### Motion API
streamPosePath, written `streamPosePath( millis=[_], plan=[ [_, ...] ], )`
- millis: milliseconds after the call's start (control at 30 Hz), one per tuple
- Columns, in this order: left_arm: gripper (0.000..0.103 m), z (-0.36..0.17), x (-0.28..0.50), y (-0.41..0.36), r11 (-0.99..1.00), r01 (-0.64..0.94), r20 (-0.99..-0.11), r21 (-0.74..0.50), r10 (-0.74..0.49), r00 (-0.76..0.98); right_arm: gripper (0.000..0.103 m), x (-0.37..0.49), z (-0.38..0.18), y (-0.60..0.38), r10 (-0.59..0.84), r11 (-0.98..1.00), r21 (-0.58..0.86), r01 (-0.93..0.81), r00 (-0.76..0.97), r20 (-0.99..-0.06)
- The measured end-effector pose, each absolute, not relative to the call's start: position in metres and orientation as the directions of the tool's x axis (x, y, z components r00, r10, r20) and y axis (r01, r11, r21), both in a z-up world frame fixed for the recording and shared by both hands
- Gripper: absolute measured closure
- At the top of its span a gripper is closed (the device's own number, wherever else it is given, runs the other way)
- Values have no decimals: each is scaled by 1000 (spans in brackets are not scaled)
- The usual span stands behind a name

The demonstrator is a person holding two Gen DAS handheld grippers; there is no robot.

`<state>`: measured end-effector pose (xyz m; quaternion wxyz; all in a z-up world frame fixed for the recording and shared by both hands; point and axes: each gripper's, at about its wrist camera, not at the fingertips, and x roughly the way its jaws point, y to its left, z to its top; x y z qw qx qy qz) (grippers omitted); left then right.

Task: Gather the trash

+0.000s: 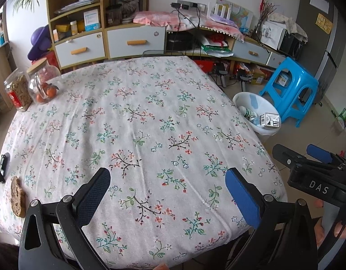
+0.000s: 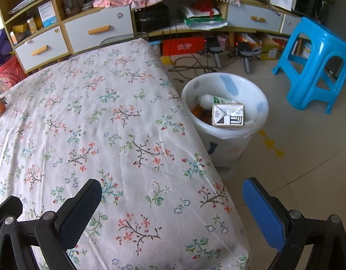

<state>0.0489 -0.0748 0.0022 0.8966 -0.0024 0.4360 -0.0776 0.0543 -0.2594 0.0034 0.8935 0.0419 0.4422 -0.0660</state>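
A white bin (image 2: 227, 144) stands on the floor beside the table's right edge; it also shows in the left wrist view as the white bin (image 1: 245, 99). Inside lie a small carton (image 2: 228, 115), a white and green bottle (image 2: 212, 100) and something orange. My left gripper (image 1: 168, 177) hangs open over the near part of the floral tablecloth (image 1: 136, 121), with nothing between its fingers. My right gripper (image 2: 173, 191) is open over the table's near right corner, empty. The right gripper (image 1: 296, 155) also appears at the right of the left wrist view.
Two glass jars (image 1: 31, 85) and oranges (image 1: 49, 92) stand at the table's far left. A brown round slice (image 1: 17, 198) and a black clip (image 1: 3, 164) lie at the left edge. A blue stool (image 2: 317, 63), cables and low cabinets (image 1: 105, 42) lie beyond.
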Motion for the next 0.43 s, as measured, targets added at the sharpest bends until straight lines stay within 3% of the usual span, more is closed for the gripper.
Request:
streamPosePath(
  millis=[433],
  plan=[
    [0, -24, 77, -56, 998, 41, -816, -40, -56, 575, 1, 76, -15, -241, -85, 989, -1, 146, 574, -815]
  ],
)
